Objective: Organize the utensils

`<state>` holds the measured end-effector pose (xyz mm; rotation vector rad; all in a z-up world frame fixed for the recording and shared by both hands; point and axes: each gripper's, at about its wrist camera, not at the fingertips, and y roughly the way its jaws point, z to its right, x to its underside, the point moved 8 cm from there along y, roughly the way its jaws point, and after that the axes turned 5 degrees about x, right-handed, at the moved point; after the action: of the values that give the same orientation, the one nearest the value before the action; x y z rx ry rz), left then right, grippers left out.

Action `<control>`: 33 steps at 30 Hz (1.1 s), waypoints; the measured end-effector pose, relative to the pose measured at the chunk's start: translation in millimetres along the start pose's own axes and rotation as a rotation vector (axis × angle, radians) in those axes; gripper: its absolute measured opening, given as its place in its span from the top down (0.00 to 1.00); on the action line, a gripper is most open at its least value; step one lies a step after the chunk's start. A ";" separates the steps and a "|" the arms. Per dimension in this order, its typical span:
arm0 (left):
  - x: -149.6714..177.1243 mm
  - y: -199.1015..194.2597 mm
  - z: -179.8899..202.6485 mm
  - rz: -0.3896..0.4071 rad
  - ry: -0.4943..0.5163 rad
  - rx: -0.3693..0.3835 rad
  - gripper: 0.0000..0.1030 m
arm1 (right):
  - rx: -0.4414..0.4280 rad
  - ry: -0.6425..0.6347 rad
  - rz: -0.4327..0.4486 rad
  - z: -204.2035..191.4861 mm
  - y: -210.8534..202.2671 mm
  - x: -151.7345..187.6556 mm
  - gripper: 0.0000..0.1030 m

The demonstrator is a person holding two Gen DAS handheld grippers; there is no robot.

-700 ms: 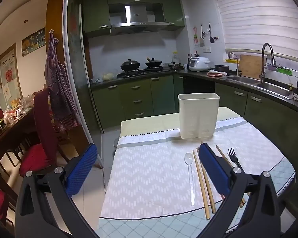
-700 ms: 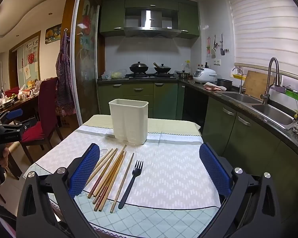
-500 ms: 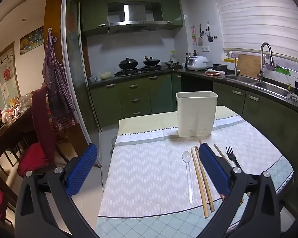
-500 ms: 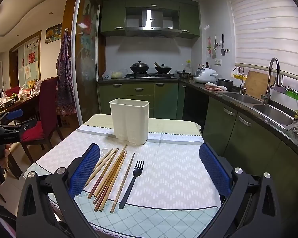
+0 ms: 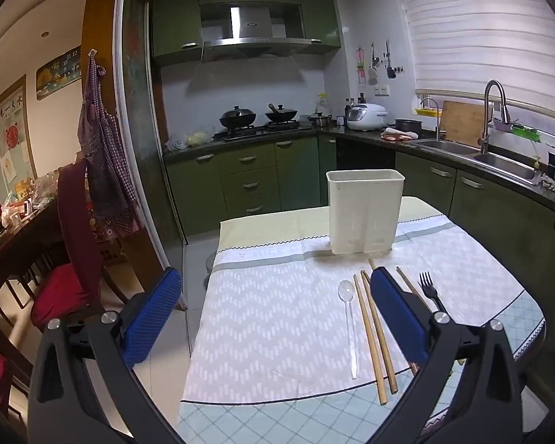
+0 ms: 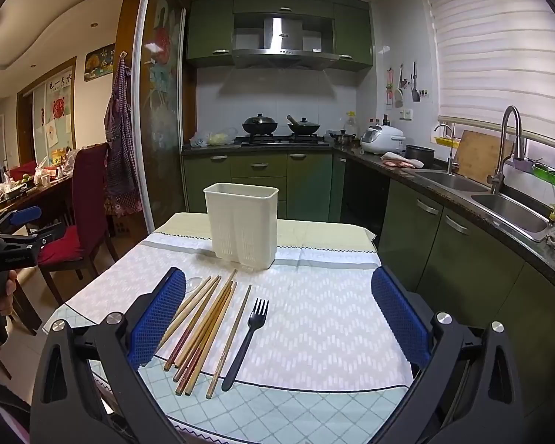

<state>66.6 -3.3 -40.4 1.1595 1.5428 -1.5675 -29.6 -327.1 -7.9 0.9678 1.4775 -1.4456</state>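
Both your jaws gape wide, holding nothing: left gripper (image 5: 273,314) has drifted a touch left, right gripper (image 6: 277,318) hasn't budged. Chopsticks (image 6: 203,325), fork (image 6: 246,340) and clear spoon (image 5: 349,323) lie near; the holder (image 6: 242,224) waits beyond, so nothing's sorted yet.

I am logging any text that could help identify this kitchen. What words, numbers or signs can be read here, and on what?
"A NICE DA…", faint and cut off, on the grey band of the tablecloth.
"11", "12", "1" on the wall clock plaque.
Chinese characters on the hanging poster: too blurred to read.
Range hood badge: too small to read.
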 end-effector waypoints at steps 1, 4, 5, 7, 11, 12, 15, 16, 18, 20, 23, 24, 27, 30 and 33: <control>0.6 -0.4 0.7 0.000 -0.001 0.001 0.06 | -0.001 0.000 0.000 0.0 0.0 0.0 0.04; -5.6 0.1 -4.4 -0.004 -0.001 0.004 0.06 | 0.000 0.000 0.000 0.1 0.1 0.0 0.04; -5.7 0.0 -4.0 -0.004 -0.001 0.005 0.06 | 0.000 0.001 -0.001 -0.2 0.3 0.1 0.04; -6.1 -0.4 -3.2 -0.004 0.000 0.005 0.06 | 0.001 0.000 0.000 0.1 0.4 -0.1 0.04; -5.7 -2.1 -4.4 -0.003 -0.002 0.005 0.06 | 0.000 0.000 -0.002 -0.1 0.6 0.2 0.04; -5.7 -1.1 -4.6 -0.004 -0.001 0.005 0.06 | 0.001 0.000 -0.002 -0.1 0.5 0.1 0.04; -5.6 -2.1 -3.5 -0.006 -0.001 0.005 0.06 | 0.000 0.000 -0.002 0.1 0.2 -0.1 0.04; -5.6 -2.6 -2.9 -0.007 -0.001 0.005 0.06 | 0.000 0.000 -0.002 -0.2 0.4 0.0 0.04; -3.7 -0.9 -5.2 -0.006 -0.001 0.008 0.06 | 0.000 0.000 -0.002 -0.1 0.6 0.1 0.04; -3.2 -1.4 -5.3 -0.007 0.000 0.009 0.06 | 0.001 0.000 -0.002 0.1 0.8 0.0 0.04; -3.4 -1.6 -5.1 -0.006 0.000 0.009 0.06 | 0.001 0.001 -0.002 -0.2 0.9 -0.1 0.04; -3.7 -1.7 -5.1 -0.006 -0.001 0.008 0.06 | 0.000 0.001 -0.002 -0.5 1.3 -0.1 0.04; -3.7 -2.2 -5.7 -0.005 -0.003 0.007 0.06 | 0.000 0.001 -0.001 -0.5 1.6 -0.3 0.04; -3.4 -3.1 -5.9 -0.005 -0.005 0.007 0.06 | 0.000 0.000 -0.003 -0.5 1.0 0.1 0.04; -3.3 -3.1 -6.9 -0.004 -0.006 0.005 0.06 | 0.000 0.000 -0.003 -0.5 -0.2 0.2 0.04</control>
<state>66.2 3.3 -35.6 1.1537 1.5389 -1.5777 -29.9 -326.6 -8.1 0.9660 1.4790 -1.4478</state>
